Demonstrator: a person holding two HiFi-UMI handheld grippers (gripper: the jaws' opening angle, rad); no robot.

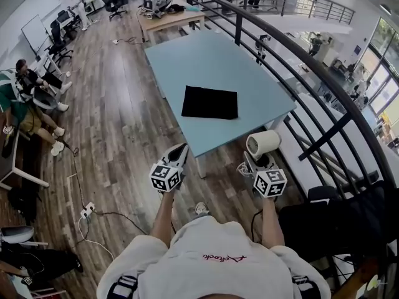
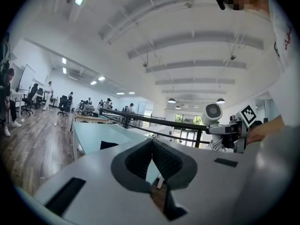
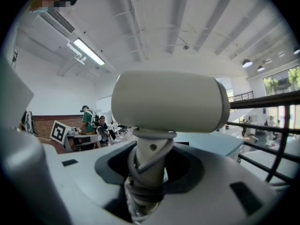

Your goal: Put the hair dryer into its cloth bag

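A black cloth bag [image 1: 210, 102] lies flat on the pale blue table [image 1: 206, 58], towards its near edge; its corner also shows in the left gripper view [image 2: 108, 144]. My right gripper [image 1: 258, 162] is short of the table's near right corner, shut on the handle of a white hair dryer [image 1: 262, 143] whose cord is wound round that handle [image 3: 146, 170]. The dryer's barrel [image 3: 168, 102] stands upright above my right gripper [image 3: 147, 175]. My left gripper [image 1: 179, 154] is level with it on the left, shut and empty [image 2: 152, 154], off the table's front edge.
A black metal railing [image 1: 299, 61] curves along the table's right side. A wooden table [image 1: 171, 18] with equipment stands beyond. People sit at desks on the far left [image 1: 28, 83]. A power strip [image 1: 87, 210] and cables lie on the wood floor.
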